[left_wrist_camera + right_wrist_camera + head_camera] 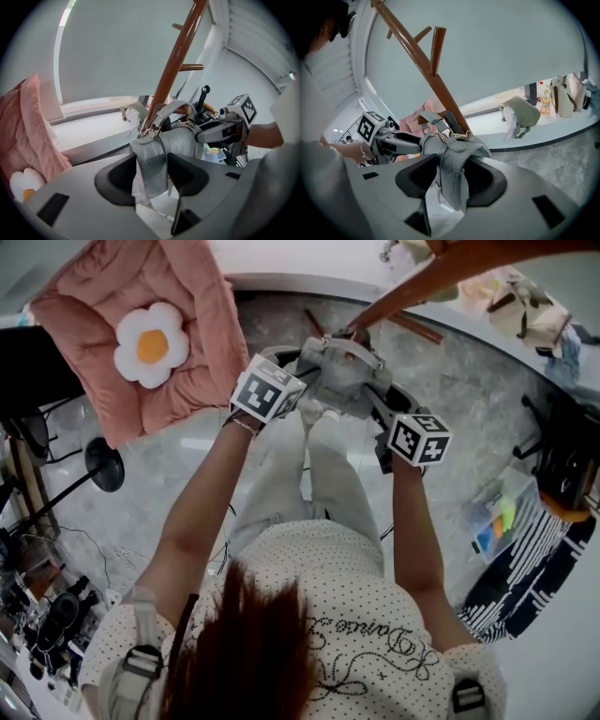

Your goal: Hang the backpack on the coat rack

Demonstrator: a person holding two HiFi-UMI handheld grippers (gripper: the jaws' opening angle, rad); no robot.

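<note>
Item: grey soft backpack (339, 381), held aloft against brown wooden coat rack (174, 63). Left gripper (151, 173) jaws clamp one grey strap (151, 157); right gripper (452, 180) jaws clamp another. Top handle (171, 107) by the pole, hooking unconfirmed. Likely remaining: seat handle, release.

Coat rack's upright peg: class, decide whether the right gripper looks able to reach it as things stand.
Probably yes. The right gripper is shut on the backpack close to the coat rack, and nothing stands between it and the peg above; it would need lifting.
</note>
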